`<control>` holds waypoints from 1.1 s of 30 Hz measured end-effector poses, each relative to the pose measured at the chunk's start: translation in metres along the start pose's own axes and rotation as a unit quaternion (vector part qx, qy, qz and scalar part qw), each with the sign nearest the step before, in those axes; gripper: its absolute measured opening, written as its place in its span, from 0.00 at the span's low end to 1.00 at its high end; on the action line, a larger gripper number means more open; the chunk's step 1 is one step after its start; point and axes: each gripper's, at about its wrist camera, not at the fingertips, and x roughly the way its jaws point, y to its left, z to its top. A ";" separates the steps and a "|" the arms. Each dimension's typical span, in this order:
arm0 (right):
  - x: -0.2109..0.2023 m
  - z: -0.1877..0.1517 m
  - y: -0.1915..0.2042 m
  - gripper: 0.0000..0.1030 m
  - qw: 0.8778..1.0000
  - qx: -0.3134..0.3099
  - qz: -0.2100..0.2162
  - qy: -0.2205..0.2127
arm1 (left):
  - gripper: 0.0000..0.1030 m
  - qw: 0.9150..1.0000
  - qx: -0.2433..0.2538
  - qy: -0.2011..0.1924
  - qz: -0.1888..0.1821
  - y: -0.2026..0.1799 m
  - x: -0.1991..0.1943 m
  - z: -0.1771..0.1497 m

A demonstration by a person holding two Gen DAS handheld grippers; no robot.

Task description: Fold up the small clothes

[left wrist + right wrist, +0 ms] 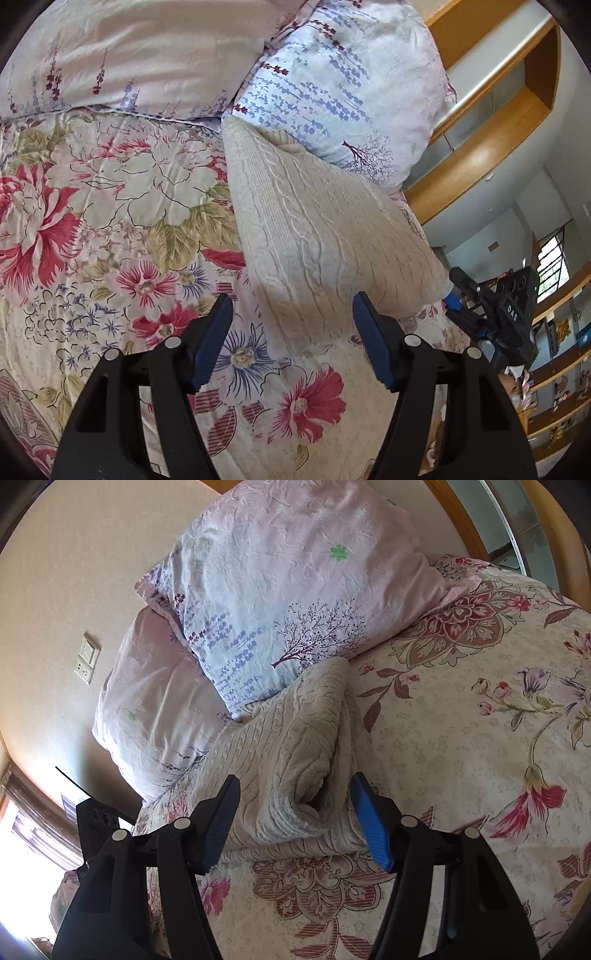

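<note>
A beige cable-knit garment (314,229) lies folded in a long bundle on the floral bedspread (110,221), its far end against a pillow. My left gripper (291,339) is open, its blue-padded fingers (212,343) astride the near end of the bundle, not touching it. In the right wrist view the garment (288,760) shows its folded, rolled end. My right gripper (295,819) is open, fingers either side of that end. The right gripper's black body shows in the left view (506,317).
Two pale pink and blue floral pillows (280,590) lie at the head of the bed. A wooden headboard shelf (491,122) stands to the right. A wall with a switch plate (86,661) is on the left in the right view.
</note>
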 end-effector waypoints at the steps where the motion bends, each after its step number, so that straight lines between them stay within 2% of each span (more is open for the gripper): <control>1: 0.001 -0.001 0.000 0.50 1.000 -0.001 -0.001 0.001 | 0.64 1.000 0.022 -0.001 0.008 -0.005 0.000 -0.004; 2: 0.002 -0.002 0.000 0.47 1.000 -0.005 -0.003 0.002 | 0.64 0.999 0.046 -0.001 0.016 -0.010 0.001 -0.009; 4: 0.004 -0.004 0.004 0.30 1.000 -0.020 -0.018 0.002 | 0.64 0.995 0.091 0.002 0.043 -0.020 0.005 -0.017; 7: 0.003 -0.005 0.010 0.16 0.998 -0.045 -0.035 -0.011 | 0.64 0.988 0.134 0.003 0.081 -0.029 0.013 -0.025; 12: -0.009 -0.002 0.025 0.12 0.995 -0.077 -0.044 -0.044 | 0.64 0.980 0.159 0.013 0.116 -0.026 0.023 -0.031; 15: -0.006 -0.003 0.029 0.12 0.994 -0.091 -0.049 -0.038 | 0.64 0.977 0.162 0.023 0.140 -0.021 0.028 -0.034; 17: 0.000 -0.006 0.029 0.13 0.994 -0.096 -0.054 -0.024 | 0.64 0.979 0.151 0.025 0.137 -0.017 0.030 -0.033; 21: 0.010 -0.008 0.024 0.21 0.995 -0.086 -0.056 0.000 | 0.64 0.983 0.133 0.018 0.128 -0.013 0.029 -0.030; 23: 0.015 -0.008 0.024 0.16 0.994 -0.093 -0.064 0.005 | 0.66 0.982 0.131 0.016 0.132 -0.012 0.030 -0.029; 25: 0.012 -0.007 0.026 0.11 0.993 -0.096 -0.070 -0.007 | 0.67 0.982 0.130 0.013 0.136 -0.012 0.030 -0.028; 28: -0.015 0.001 0.033 0.09 0.994 -0.079 -0.042 -0.056 | 0.67 0.983 0.121 0.012 0.134 -0.009 0.028 -0.026; 30: -0.029 0.002 0.038 0.09 0.993 -0.085 -0.031 -0.072 | 0.67 0.984 0.117 0.011 0.131 -0.008 0.026 -0.026; 33: -0.024 -0.008 0.035 0.09 0.990 -0.106 -0.073 -0.053 | 0.67 0.985 0.115 0.011 0.128 -0.006 0.025 -0.026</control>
